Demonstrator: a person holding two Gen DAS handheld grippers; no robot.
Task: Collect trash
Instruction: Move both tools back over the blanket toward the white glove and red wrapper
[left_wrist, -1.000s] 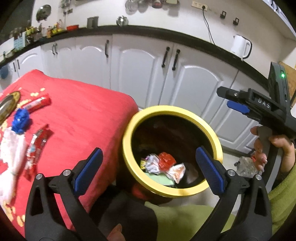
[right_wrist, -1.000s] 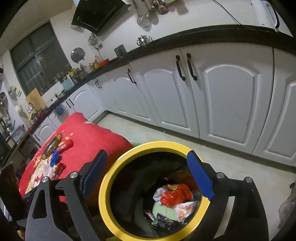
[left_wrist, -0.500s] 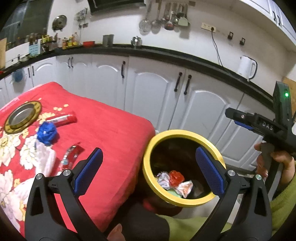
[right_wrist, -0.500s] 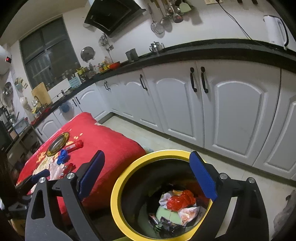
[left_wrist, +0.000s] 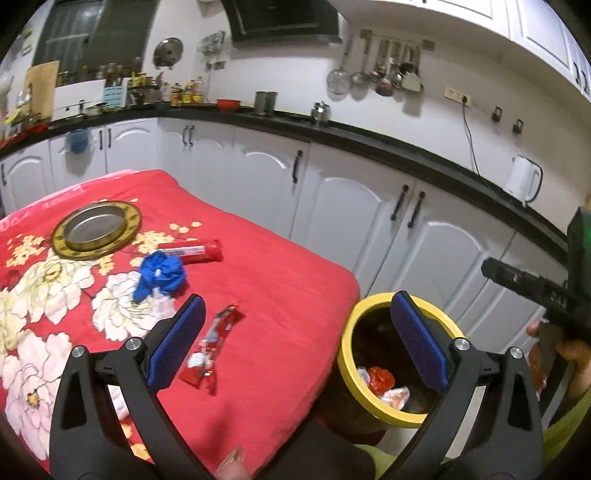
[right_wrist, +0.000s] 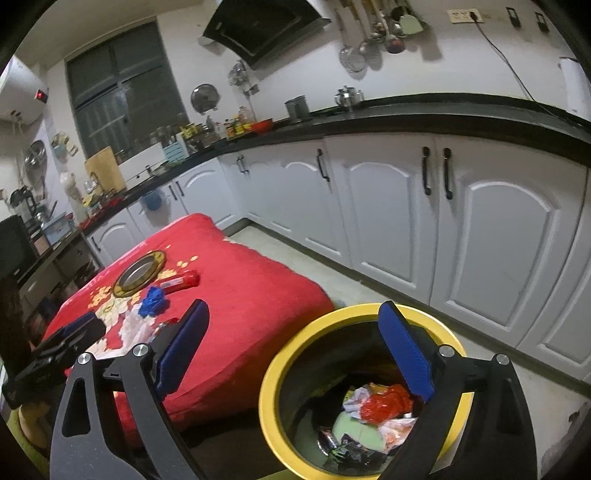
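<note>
A yellow-rimmed bin (left_wrist: 351, 343) (right_wrist: 273, 373) stands beside the red-clothed table (left_wrist: 277, 295) (right_wrist: 258, 295), holding crumpled wrappers (right_wrist: 380, 402). On the cloth lie a red wrapper (left_wrist: 212, 347), a blue crumpled piece (left_wrist: 162, 275) (right_wrist: 153, 301) and a red tube-shaped packet (left_wrist: 194, 251) (right_wrist: 183, 280). My left gripper (left_wrist: 295, 339) is open and empty, above the table's edge and the bin. My right gripper (right_wrist: 293, 347) is open and empty over the bin's near-left side. In the left wrist view the right gripper's body shows at far right, held by a hand.
A round metal dish with a gold rim (left_wrist: 96, 229) (right_wrist: 138, 271) sits on the far part of the cloth. White cabinets (left_wrist: 332, 206) under a black counter run behind. A kettle (left_wrist: 524, 184) stands on the counter. Tiled floor (right_wrist: 369, 291) lies between table and cabinets.
Both grippers have pulled up and back from the bin. The left view has swung toward the table, bringing the wrappers and dish into view.
</note>
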